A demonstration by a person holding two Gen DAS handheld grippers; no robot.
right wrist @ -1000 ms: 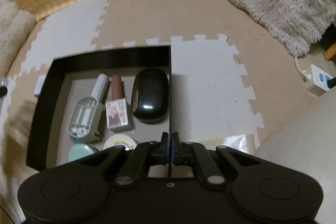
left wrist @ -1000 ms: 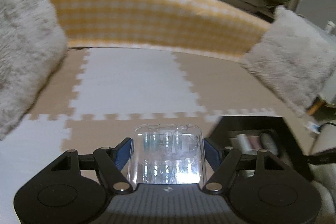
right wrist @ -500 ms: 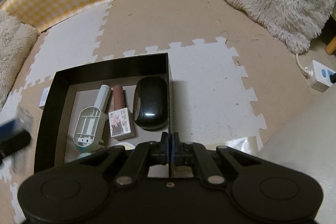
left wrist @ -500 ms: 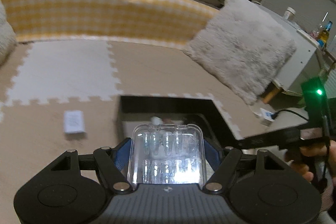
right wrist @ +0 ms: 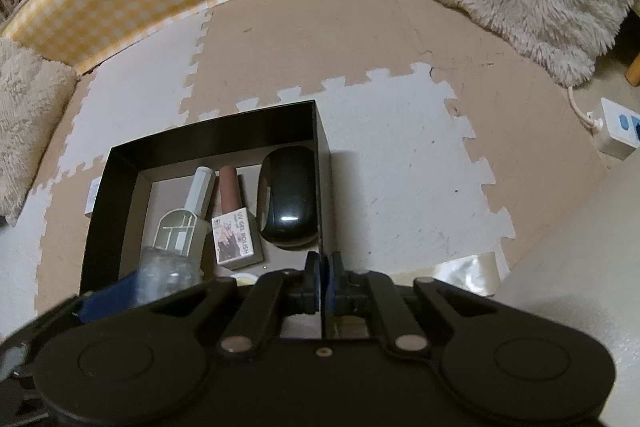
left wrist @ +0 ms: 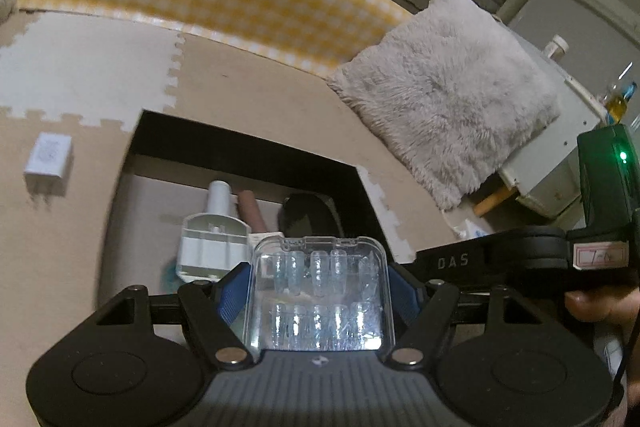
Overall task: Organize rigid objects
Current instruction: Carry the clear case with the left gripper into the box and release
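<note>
Clear hinged plastic case of small nail tips [left wrist: 320, 291], clamped by its two sides between the blue pads of the left gripper [left wrist: 318, 289], hanging above the near part of the open black cardboard box [right wrist: 120, 203]; right gripper [right wrist: 323, 291] pressed together on the thin right wall of that box. Risks: smooth plastic slipping from the pads; case landing on the white brush-shaped bottle [left wrist: 212, 247] or the gel polish box [right wrist: 236, 235], little free floor left near; box tipping if the pinched wall is pulled; white charger [left wrist: 49, 163] forgotten outside, left.
</note>
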